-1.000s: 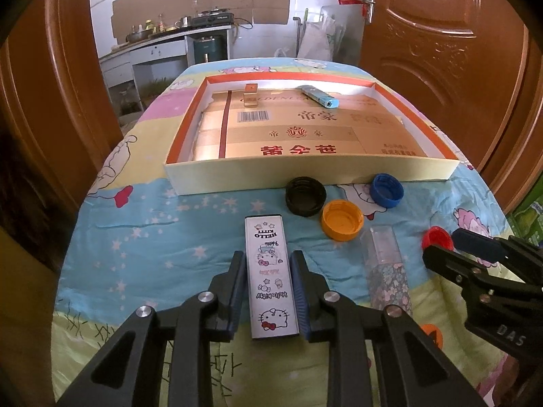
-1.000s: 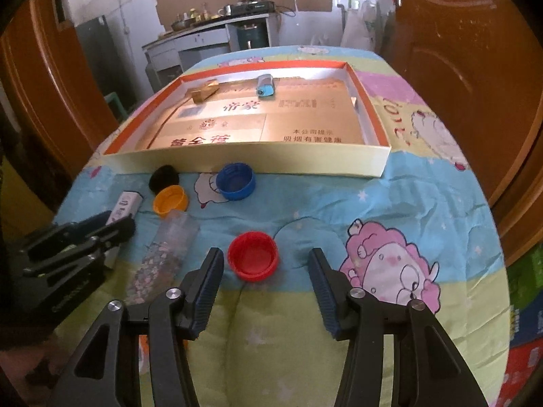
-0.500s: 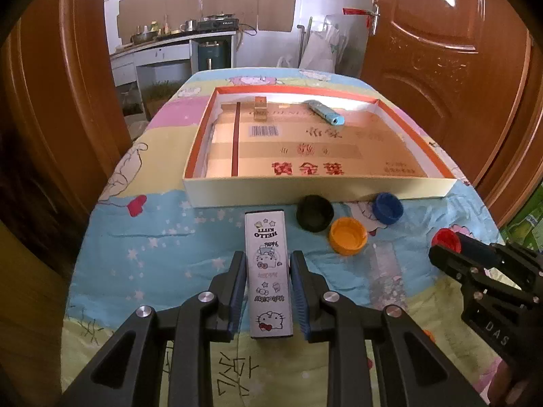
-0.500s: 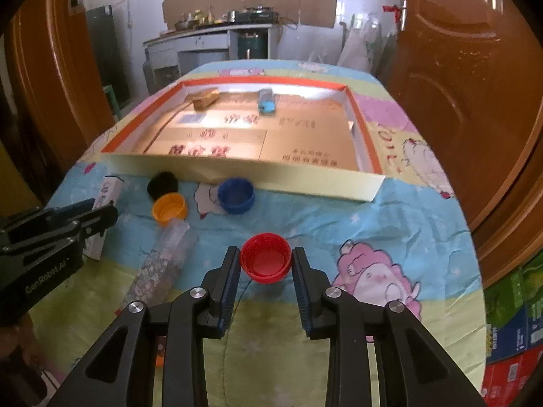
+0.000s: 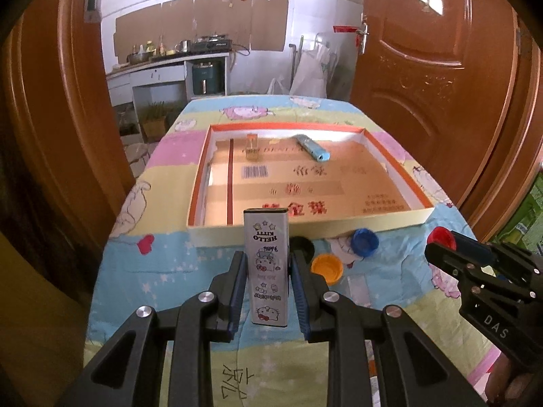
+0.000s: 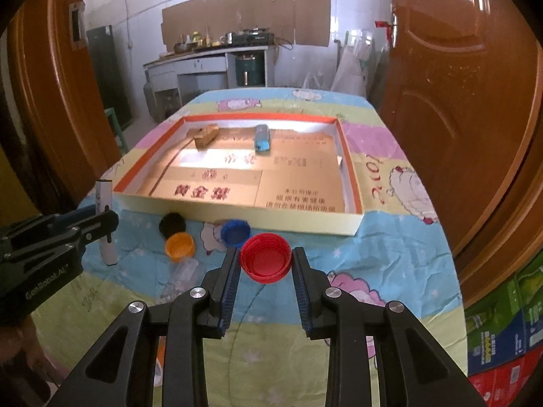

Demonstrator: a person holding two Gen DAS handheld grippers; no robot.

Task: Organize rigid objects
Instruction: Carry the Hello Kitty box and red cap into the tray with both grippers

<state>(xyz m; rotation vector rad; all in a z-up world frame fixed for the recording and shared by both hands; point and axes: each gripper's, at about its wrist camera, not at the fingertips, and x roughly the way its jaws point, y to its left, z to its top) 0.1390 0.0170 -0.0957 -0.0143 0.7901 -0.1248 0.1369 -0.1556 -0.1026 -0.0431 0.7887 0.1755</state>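
My left gripper point(image 5: 266, 264) is shut on a white Hello Kitty box point(image 5: 267, 264) and holds it above the bed, near the front wall of the orange-rimmed tray point(image 5: 305, 229). My right gripper point(image 6: 265, 263) is shut on a red bottle cap point(image 6: 265, 261), lifted above the bed; it also shows in the left wrist view point(image 5: 440, 237). In the tray lie a blue lighter point(image 5: 311, 147) and a small brown block point(image 5: 251, 147). Black point(image 6: 173, 224), orange point(image 6: 180, 246) and blue point(image 6: 235, 231) caps lie in front of the tray.
A clear tube point(image 6: 183, 271) lies on the cartoon-print bedsheet point(image 6: 373, 271) near the orange cap. Brown wooden doors stand at both sides. Stacked cartons point(image 6: 502, 332) sit on the floor at the right. A kitchen counter point(image 5: 169, 68) is far behind.
Both grippers have risen from the bed with their loads. The right gripper closed on the red cap and lifted it. The Hello Kitty box moved toward the tray.
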